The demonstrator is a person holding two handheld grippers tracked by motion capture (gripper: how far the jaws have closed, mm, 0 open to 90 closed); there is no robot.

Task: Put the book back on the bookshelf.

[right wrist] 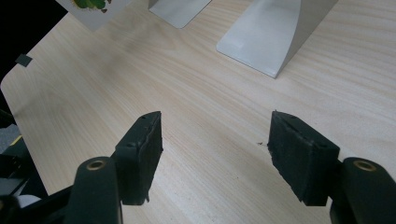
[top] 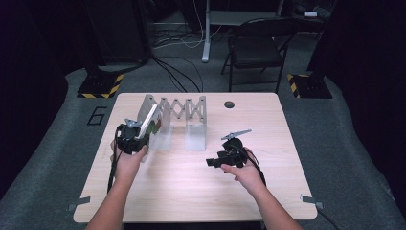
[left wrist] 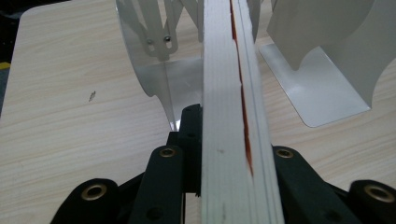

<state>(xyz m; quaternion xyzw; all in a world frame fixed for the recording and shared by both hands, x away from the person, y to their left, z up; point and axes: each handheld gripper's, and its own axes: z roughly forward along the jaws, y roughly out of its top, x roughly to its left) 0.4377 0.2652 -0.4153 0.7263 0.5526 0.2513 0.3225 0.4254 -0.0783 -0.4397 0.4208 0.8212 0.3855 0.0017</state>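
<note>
Holding a thin book [top: 149, 122] edge-up, the left gripper [top: 130, 137] has its jaws squeezed tight on it. The book sits at the left end of the white metal rack [top: 179, 109], tilted and leaning toward the rack's first divider [left wrist: 154, 56]. It looks like the job is to put the book into a slot of the rack. The next move should be to stand the book straight and slide it down between two dividers, then let go. The curved divider right beside the book could catch its edge, so it needs care.

Farther right, the right gripper [top: 225, 160] hovers over the bare table [top: 268, 182], jaws partly open, holding nothing. A second divider [right wrist: 275, 32] stands in front of it. Behind the table is a black folding chair [top: 256, 45].
</note>
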